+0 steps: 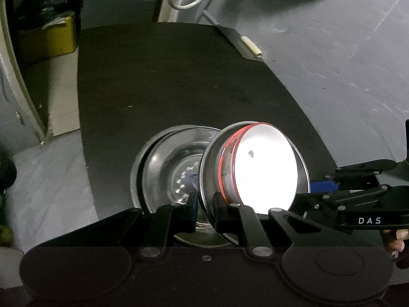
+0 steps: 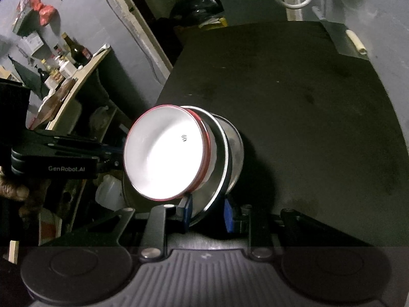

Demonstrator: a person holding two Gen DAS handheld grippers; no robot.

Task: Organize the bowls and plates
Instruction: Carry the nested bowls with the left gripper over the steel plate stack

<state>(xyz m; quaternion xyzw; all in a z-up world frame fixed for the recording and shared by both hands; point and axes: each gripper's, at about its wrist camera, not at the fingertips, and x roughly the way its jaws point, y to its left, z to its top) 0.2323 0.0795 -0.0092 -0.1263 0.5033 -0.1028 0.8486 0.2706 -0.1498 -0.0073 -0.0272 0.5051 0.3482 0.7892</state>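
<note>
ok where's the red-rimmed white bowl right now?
The red-rimmed white bowl is nested in a steel bowl, tilted above the black table, gripped between the left gripper and the right gripper.

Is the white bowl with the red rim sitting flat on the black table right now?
No, the white bowl is tipped on its side, nested in a steel bowl above the black table.

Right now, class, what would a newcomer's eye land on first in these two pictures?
The glaring white red-rimmed bowl stands out, nested in a steel bowl and tilted above the black table. Both grippers clamp the stack: the right gripper from below, the left gripper at the steel rim. Another steel bowl rests on the table behind.
</note>
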